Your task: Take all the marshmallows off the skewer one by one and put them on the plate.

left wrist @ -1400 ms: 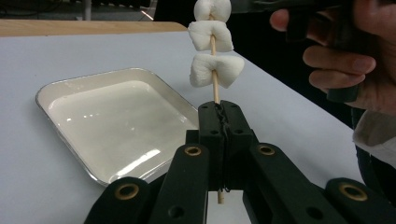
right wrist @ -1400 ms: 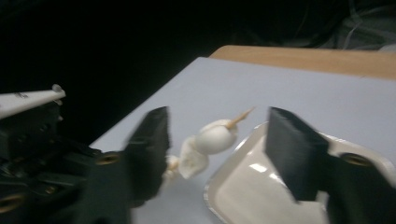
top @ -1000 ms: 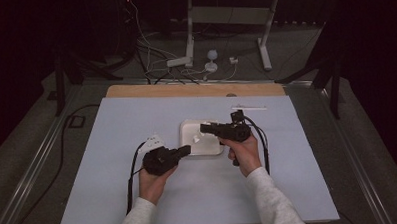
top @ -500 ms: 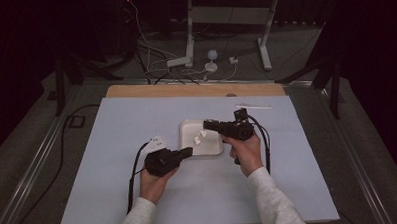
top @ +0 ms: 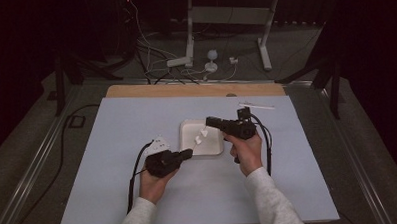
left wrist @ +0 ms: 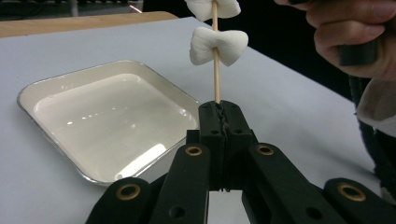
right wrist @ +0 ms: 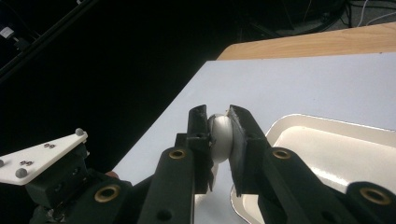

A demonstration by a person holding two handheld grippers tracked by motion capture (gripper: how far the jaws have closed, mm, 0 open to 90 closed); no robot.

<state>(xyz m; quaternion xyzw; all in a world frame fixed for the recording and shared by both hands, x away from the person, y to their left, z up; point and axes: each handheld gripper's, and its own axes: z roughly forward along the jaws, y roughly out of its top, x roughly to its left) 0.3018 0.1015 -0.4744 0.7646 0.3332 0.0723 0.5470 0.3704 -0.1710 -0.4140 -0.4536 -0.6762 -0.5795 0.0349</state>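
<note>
A white square tray [top: 214, 147] sits near the middle of the table [top: 112, 145], and everything happens right at it. The left gripper [left wrist: 219, 109], at the tray's near edge, has its jaws pressed fully together on the lower end of a thin wooden skewer [left wrist: 215, 86], which rises from them over the tray. A marshmallow [left wrist: 218, 44] is threaded on the skewer above the jaws, pinched in at the middle where the stick passes through, and a second marshmallow [left wrist: 212, 7] sits just above it at the top of the left gripper view. The right gripper [right wrist: 219, 135], reaching in over the tray's far right corner, has just been closing its jaws and now squeezes that upper marshmallow between them. In the high view the two white lumps [top: 201, 136] hang above the tray, between the two grippers.
</note>
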